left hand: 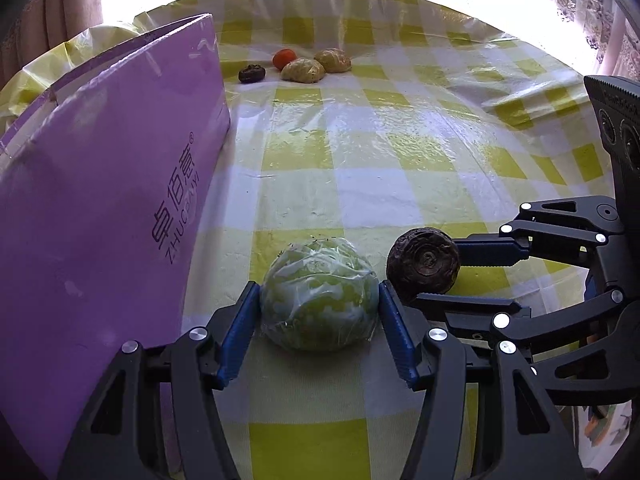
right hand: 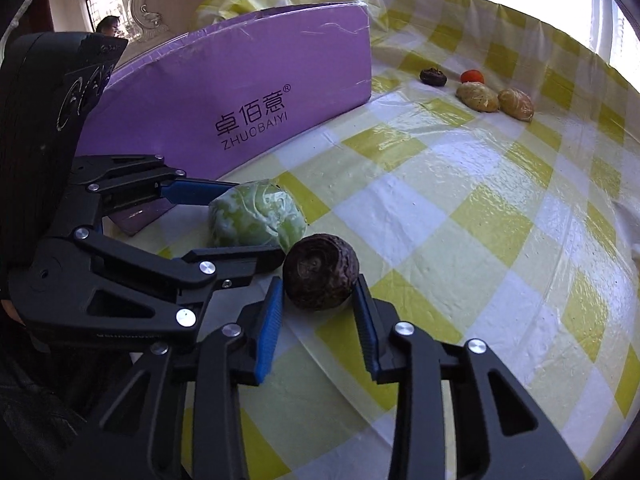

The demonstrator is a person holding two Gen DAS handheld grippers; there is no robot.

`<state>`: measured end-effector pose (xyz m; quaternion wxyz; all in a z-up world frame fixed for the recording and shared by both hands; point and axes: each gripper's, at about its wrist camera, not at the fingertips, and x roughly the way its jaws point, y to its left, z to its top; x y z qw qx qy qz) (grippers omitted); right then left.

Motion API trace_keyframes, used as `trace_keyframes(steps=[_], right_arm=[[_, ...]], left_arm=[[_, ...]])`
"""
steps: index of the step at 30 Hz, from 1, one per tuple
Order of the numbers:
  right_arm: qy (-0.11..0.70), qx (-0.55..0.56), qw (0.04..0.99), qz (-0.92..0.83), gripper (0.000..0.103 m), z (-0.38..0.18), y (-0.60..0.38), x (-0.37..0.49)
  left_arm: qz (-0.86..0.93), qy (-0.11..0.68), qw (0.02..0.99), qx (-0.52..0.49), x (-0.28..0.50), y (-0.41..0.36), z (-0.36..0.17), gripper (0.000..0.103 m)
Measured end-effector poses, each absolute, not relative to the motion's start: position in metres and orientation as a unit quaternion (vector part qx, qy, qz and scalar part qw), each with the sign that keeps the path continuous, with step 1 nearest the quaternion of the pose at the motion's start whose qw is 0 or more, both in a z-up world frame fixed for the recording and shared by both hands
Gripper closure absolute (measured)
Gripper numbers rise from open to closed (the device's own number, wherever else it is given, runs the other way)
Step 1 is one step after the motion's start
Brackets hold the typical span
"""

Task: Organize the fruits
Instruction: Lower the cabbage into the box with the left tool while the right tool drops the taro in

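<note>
A plastic-wrapped green round fruit (left hand: 319,298) sits on the checked tablecloth between the fingers of my left gripper (left hand: 319,300), whose pads touch its two sides. It also shows in the right wrist view (right hand: 256,216). A dark brown round fruit (right hand: 320,270) sits just right of it, between the fingers of my right gripper (right hand: 319,294), pads against both sides; it also shows in the left wrist view (left hand: 424,264). Both fruits rest on the table. Far across lie a small dark fruit (left hand: 252,73), an orange fruit (left hand: 284,57) and two wrapped yellowish fruits (left hand: 303,71).
A purple cardboard box (left hand: 120,184) with printed lettering stands along the left, close to my left gripper; it also shows in the right wrist view (right hand: 248,92). The table carries a yellow and white checked cloth (left hand: 380,152) under clear plastic. Curtains and a bright window lie behind.
</note>
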<state>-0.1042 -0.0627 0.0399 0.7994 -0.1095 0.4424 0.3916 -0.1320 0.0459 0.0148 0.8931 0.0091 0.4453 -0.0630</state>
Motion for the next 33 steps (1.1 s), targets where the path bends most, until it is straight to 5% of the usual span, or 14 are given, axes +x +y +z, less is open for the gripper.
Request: trace_keyframes(steps=[6,16,30,33], right_arm=[[0.417,-0.03,0.841,0.345,0.069,0.066,-0.099,-0.1],[0.289,-0.022,0.873,0.393,0.068,0.193,-0.055,-0.078],[0.396,-0.134,0.811,0.41,0.067,0.136,0.112,-0.08],[0.403,-0.125,0.802,0.422,0.054,0.132,0.111,-0.077]], left_arm=[[-0.084,0.405,0.91,0.023,-0.139,0.033,0.039,0.047],[-0.056,0.235,0.969,-0.048,-0.181,0.08,0.177,0.046],[0.147,0.422,0.887,-0.116,-0.154,0.225,0.112,0.046],[0.156,0.453,0.868,-0.13,-0.15,0.23,0.096,0.046]])
